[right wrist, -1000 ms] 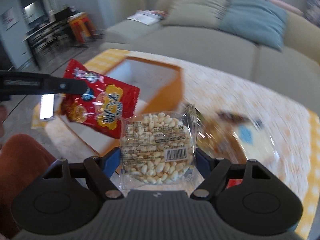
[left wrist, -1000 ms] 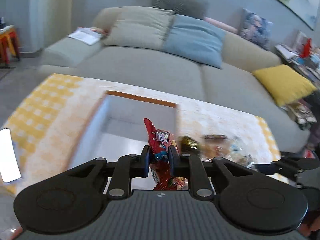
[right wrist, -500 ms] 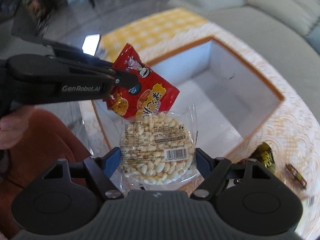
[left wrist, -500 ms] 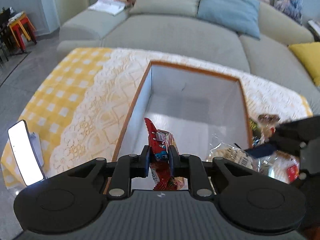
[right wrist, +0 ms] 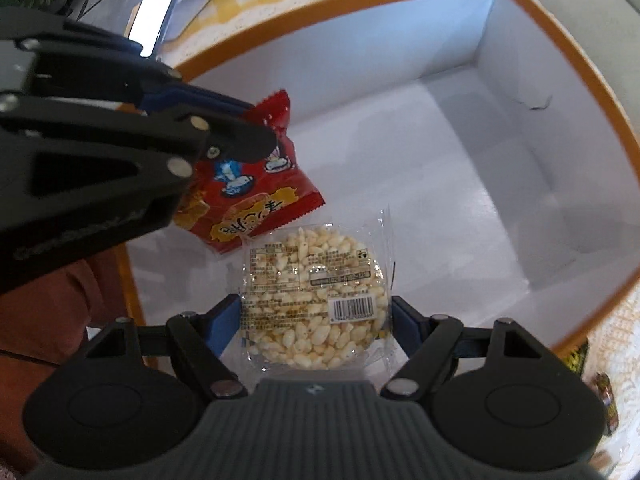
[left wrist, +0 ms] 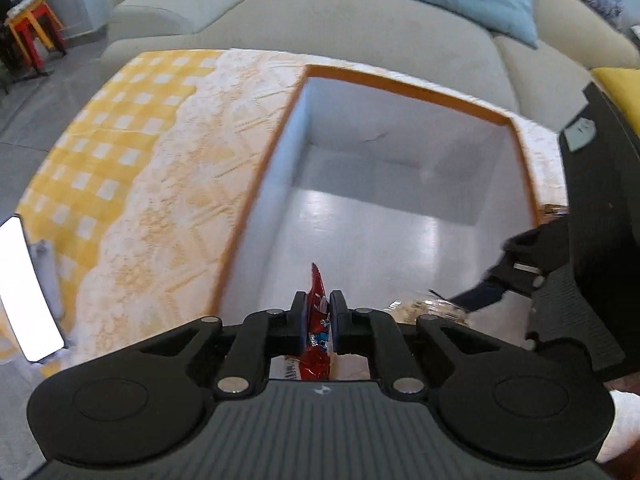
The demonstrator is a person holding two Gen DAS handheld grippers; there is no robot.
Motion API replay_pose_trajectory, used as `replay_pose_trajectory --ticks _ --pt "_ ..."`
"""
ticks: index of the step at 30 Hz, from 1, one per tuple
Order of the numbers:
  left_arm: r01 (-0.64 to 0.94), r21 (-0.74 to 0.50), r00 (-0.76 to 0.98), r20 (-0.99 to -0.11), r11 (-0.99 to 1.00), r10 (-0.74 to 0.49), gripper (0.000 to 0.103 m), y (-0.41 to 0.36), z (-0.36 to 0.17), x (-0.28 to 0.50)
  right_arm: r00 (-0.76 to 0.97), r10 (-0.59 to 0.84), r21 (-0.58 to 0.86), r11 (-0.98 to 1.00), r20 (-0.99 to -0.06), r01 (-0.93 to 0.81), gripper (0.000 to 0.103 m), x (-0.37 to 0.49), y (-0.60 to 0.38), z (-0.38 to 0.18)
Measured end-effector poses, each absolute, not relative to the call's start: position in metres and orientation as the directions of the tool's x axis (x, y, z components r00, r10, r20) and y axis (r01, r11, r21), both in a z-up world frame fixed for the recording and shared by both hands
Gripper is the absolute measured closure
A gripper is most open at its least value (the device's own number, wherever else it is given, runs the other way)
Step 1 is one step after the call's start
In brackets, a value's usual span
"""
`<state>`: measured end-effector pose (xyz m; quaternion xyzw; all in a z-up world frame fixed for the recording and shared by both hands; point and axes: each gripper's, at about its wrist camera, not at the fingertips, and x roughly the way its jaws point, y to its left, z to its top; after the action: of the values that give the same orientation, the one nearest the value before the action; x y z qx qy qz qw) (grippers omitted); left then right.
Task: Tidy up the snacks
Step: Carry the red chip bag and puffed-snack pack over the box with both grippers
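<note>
Both grippers over the open box (left wrist: 400, 208), orange rim, white inside, pointing steeply down into it.

Left gripper (left wrist: 319, 316): clamped on red snack bag (left wrist: 317, 332), pinched at the top edge, jaws nearly together. Jaws just tightened a touch further on the bag. From the right wrist view, same bag (right wrist: 256, 196) hanging below the left gripper (right wrist: 256, 136), above the box floor at the near-left corner. Touching the floor or not: cannot tell.

Right gripper (right wrist: 316, 312): clamped on puffed rice cake pack (right wrist: 316, 296), round, clear wrap, barcode label up; pads (right wrist: 228, 316) pressing on its left and right sides, jaws wide. Pack over the box floor near the near wall, just beside the lower corner of the red bag, edges overlapping in view. Seen in the left wrist view at the box's near-right corner (left wrist: 424, 308), partly hidden behind the left gripper.

Box on a yellow check and lace tablecloth (left wrist: 132, 160). Phone (left wrist: 28, 292), screen lit, left of the box on the cloth. Grey sofa (left wrist: 320, 20) behind the box. Small dark snack packs (right wrist: 600, 396) on the cloth outside the box's right wall, too blurred to identify.
</note>
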<state>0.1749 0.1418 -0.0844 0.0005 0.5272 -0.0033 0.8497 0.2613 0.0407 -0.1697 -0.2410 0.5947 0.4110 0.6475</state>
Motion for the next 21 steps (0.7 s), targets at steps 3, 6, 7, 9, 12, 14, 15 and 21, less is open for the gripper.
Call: replay_pose_trajectory --ticks 3,6,7,9,12,14,15,21 --pt "-0.006 0.074 0.471 -0.880 0.997 0.068 0.089 0.143 -0.081 0.175 -0.061 0.255 0.196 0.544 -0.965 -0.816 0.026 0.260 0.042 -0.176" --pt "-0.003 0.037 0.493 -0.869 0.999 0.034 0.083 0.149 -0.072 0.172 -0.071 0.277 0.218 0.544 -0.958 -0.811 0.026 0.262 0.040 -0.177" --pt "-0.007 0.025 0.497 -0.867 1.000 0.025 0.083 0.151 -0.069 0.172 -0.074 0.280 0.221 0.539 -0.957 -0.813 0.026 0.262 0.039 -0.177" --pt "-0.014 0.013 0.502 -0.865 1.000 0.019 0.083 0.152 -0.065 0.171 -0.082 0.284 0.229 0.538 -0.955 -0.811 0.026 0.262 0.036 -0.177" --pt "-0.020 -0.002 0.502 -0.865 1.000 0.008 0.083 0.152 -0.063 0.171 -0.093 0.280 0.241 0.558 -0.956 -0.794 0.026 0.266 0.032 -0.178" --pt "-0.016 -0.015 0.497 -0.868 1.000 -0.005 0.083 0.153 -0.066 0.172 -0.104 0.272 0.248 0.572 -0.957 -0.782 0.026 0.270 0.030 -0.180" --pt "-0.014 -0.017 0.494 -0.870 1.000 -0.008 0.083 0.152 -0.067 0.172 -0.113 0.264 0.252 0.582 -0.958 -0.773 0.026 0.272 0.030 -0.179" --pt "0.003 -0.022 0.472 -0.881 1.000 -0.021 0.082 0.143 -0.072 0.171 -0.170 0.230 0.283 0.667 -0.958 -0.689 0.026 0.278 0.027 -0.187"
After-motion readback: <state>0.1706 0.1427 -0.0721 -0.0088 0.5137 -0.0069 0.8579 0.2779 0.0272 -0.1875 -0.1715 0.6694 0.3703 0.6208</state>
